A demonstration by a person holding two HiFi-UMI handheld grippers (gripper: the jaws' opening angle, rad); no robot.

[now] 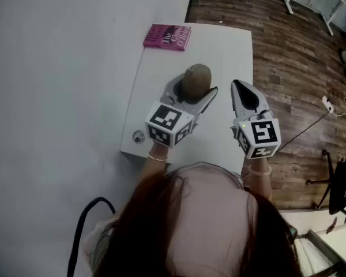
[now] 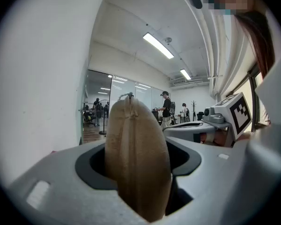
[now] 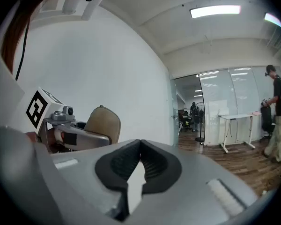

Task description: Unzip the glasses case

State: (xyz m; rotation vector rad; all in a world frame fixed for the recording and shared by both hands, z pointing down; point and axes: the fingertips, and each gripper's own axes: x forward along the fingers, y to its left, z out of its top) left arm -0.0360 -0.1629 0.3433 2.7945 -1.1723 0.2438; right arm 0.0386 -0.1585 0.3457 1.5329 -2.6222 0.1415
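**Left gripper** [image 1: 191, 92]: my jaws are closed on the tan, oval, fabric-covered glasses case [image 1: 197, 77]. They clamp its near part across the two broad sides. The case stands on edge out of these jaws, above the white worktop [image 1: 219, 45].

**Right gripper** [image 1: 237, 88]: my jaws are pressed fully together with nothing between them. They sit just beside the left pair, clear of the case.

**Governing relation:** the case lies to the left of my right jaws and a little ahead of them. Its long axis runs up and away from the left jaws' grip. The zip seam follows the narrow edge, and what looks like the small zip pull [image 2: 126, 96] sits at the top end, farthest from that grip. The right gripper is the free one. I judge that it must first open, then cross leftward to that top end while the left jaws hold the case firm.

**What each view adds:**
- **Left gripper view:** it alone shows the seam, running up the middle of the case to the pull. The right gripper [image 2: 192, 128] lies off to the right.
- **Head view:** it gives only the rounded end of the case, with no zip visible.
- **Right gripper view:** it shows the dark pads [image 3: 152, 165] of my right jaws meeting. The case [image 3: 103, 123] appears in profile to their left, rising above the left gripper [image 3: 77, 135]. I can make out no pull there.
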